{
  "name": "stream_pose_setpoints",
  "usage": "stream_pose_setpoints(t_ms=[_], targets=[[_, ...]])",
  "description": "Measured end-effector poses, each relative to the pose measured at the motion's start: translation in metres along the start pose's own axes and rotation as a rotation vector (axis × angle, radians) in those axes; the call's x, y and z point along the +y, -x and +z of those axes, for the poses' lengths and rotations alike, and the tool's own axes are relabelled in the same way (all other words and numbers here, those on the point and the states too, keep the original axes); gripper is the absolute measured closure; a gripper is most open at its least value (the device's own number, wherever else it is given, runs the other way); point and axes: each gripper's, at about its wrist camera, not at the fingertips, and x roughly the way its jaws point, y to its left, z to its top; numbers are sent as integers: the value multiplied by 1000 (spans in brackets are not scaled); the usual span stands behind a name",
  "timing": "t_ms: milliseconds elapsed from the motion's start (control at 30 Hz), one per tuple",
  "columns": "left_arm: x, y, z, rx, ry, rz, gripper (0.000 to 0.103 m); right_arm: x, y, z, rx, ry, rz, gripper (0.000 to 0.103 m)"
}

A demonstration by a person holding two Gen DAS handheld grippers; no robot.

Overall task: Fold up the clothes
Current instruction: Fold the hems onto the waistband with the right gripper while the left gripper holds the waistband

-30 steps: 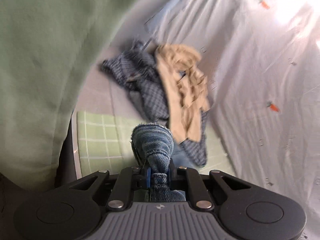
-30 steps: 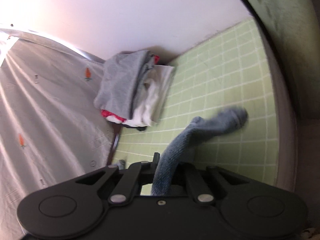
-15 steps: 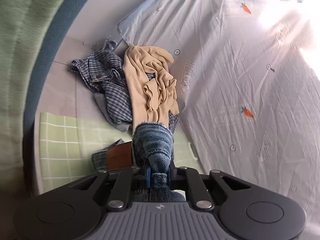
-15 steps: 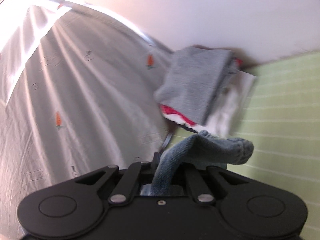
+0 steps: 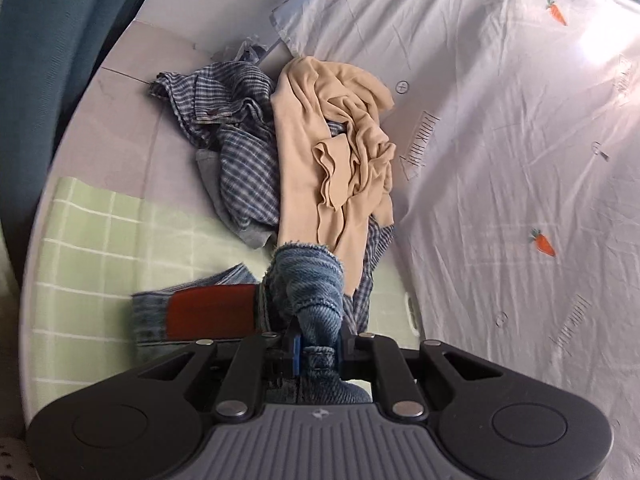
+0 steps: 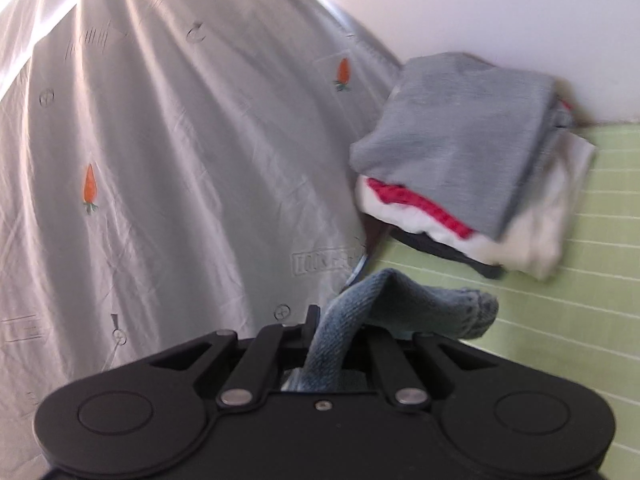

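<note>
Two piles flank the work area: a crumpled heap of a blue checked shirt (image 5: 240, 160) and a beige garment (image 5: 340, 148) ahead of the left gripper (image 5: 316, 350), and a folded stack (image 6: 472, 160) topped in grey ahead of the right gripper (image 6: 332, 354), both on a bed with a carrot-print sheet (image 5: 520, 140) and green checked mat (image 6: 580, 280). Denim garment (image 5: 308, 284) is clamped in both closed jaws, bunching forward from the left and drooping rightward from the right.

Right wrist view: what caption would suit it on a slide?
Right gripper shut on blue denim, near a folded pile of clothes on the green checked mat.
</note>
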Motion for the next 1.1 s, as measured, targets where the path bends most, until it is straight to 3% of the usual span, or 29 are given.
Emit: stream_pose_setpoints(t_ms=[133,200,267,300,333,367,400,433,500,700,800,867,967,1033,1100], targets=[[-22,-55,2,-26,15,40,84,55,-91,-10,72,76,-34,99],[-38,-89,1,-21,-44,113,73,84,-155,-26,145,167,-25,97],[-63,-116,-6,-2,-196,258,67,111,-212,-51,210,356,7,71],[-73,-124,-12,1,-279,301,64,121,-233,-62,245,446,-18,43],[-78,-125,-17,-9,-327,306,60,129,-245,-74,252,519,-51,39],[-83,-126,-23,-19,-375,310,48,131,-248,-82,240,566,-60,38],[-88,-127,-29,-30,-423,314,39,127,-246,-86,235,586,-69,31],[-91,-127,-33,-36,-462,321,38,123,-244,-90,230,605,-77,20],[-92,-128,-37,-29,-498,352,38,101,-233,-95,218,608,-138,15],[-98,-130,-58,9,-594,379,38,17,-217,-99,289,514,-355,16],[-107,-129,-77,35,-670,371,37,-2,-214,-104,309,478,-365,20],[-113,-129,-92,54,-719,357,37,0,-215,-110,323,522,-355,24],[-119,-128,-121,117,-784,320,37,8,-216,-123,303,650,-344,47],[-123,-126,-147,165,-843,292,37,13,-215,-128,297,709,-305,78],[-126,-122,-177,211,-935,262,36,14,-213,-128,316,744,-269,91]])
